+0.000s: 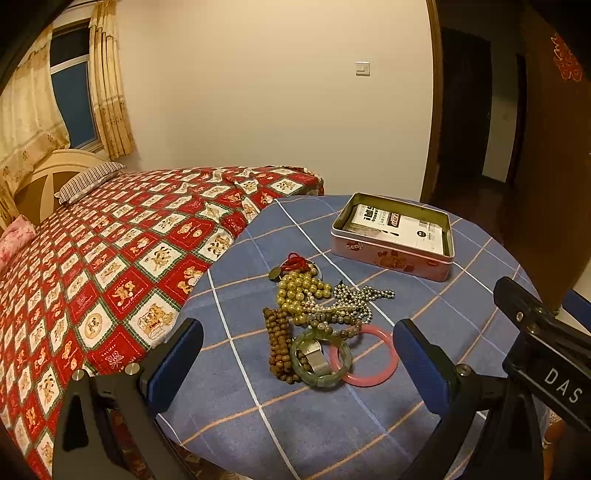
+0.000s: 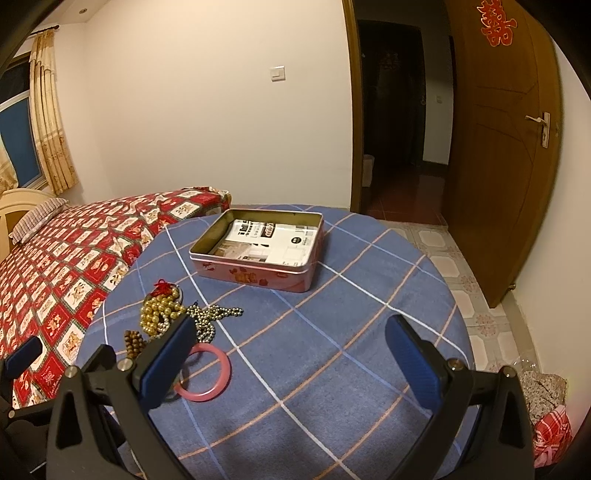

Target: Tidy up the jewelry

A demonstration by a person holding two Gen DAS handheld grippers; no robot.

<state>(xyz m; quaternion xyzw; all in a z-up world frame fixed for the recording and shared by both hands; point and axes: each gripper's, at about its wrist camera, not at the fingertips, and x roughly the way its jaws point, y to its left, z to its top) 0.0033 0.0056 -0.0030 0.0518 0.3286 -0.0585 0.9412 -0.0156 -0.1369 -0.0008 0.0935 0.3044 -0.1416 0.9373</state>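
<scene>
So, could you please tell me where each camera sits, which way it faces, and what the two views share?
Left wrist: sits on the left tool, looking forward over the jewelry pile toward the bed; its open fingers and part of the right tool show.
Right wrist: sits on the right tool, facing the open tin and doorway; its open fingers show.
Shared: the tin, pink bangle, blue checked tablecloth and bed.

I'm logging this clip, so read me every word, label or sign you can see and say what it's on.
"DAS": white letters on the right tongs' black body, seen from the left wrist view.
"cenji", roughly: on the pink tin's side, blurred.
Printed card in the tin: bold black print, too blurred to read.
Red double-happiness paper sign on the wooden door.
</scene>
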